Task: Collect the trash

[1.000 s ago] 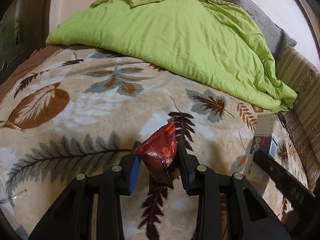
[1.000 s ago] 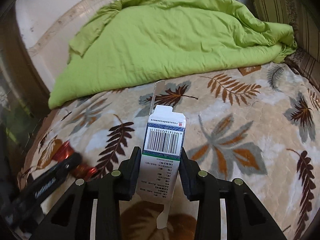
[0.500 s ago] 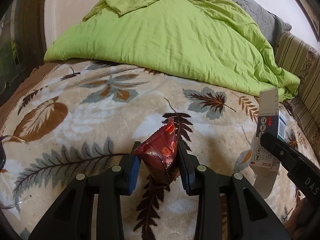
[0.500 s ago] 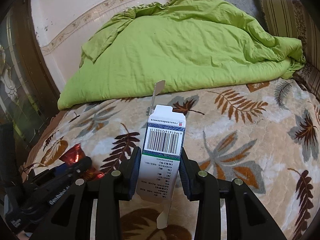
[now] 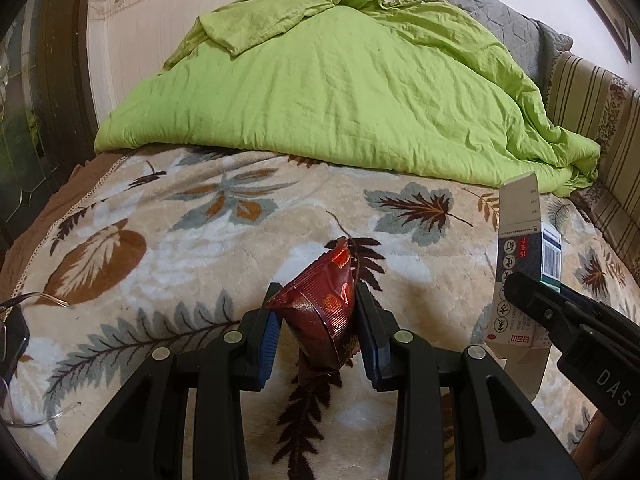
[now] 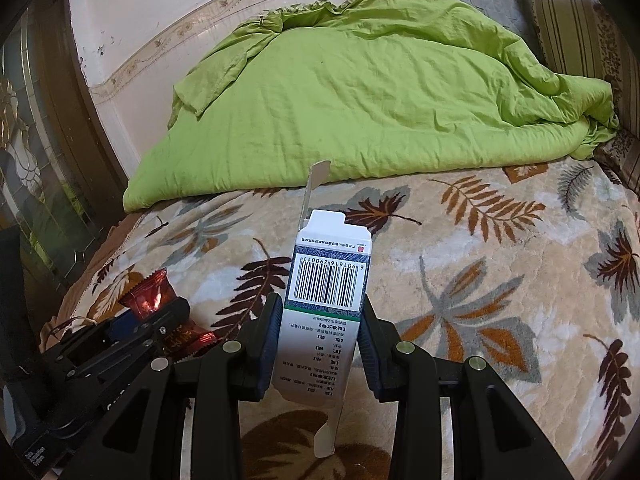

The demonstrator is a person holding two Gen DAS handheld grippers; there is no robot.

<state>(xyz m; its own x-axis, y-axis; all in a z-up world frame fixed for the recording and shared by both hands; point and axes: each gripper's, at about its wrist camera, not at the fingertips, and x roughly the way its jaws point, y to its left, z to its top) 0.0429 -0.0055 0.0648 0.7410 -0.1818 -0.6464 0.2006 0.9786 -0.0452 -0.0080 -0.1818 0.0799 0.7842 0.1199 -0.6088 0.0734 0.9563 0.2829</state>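
My left gripper (image 5: 318, 310) is shut on a crumpled red snack wrapper (image 5: 322, 308), held above the leaf-patterned blanket (image 5: 160, 240). My right gripper (image 6: 320, 320) is shut on a white carton box (image 6: 326, 304) with a barcode and open end flaps. In the left wrist view the carton box (image 5: 520, 264) stands upright at the right, clamped by the right gripper (image 5: 532, 296). In the right wrist view the red wrapper (image 6: 154, 294) shows at the lower left, pinched in the left gripper (image 6: 160, 316).
A rumpled green duvet (image 5: 344, 92) covers the far half of the bed, with a grey pillow (image 5: 480, 12) and a striped cushion (image 5: 592, 96) behind it. A thin cable (image 5: 36, 300) and a dark object (image 5: 12, 332) lie at the blanket's left edge. A dark wooden frame (image 6: 72, 112) stands left.
Both grippers have risen and pulled back from the bed with their loads, so more wall and duvet shows. The carton box has come closer to the wrapper. Both grips are unchanged.
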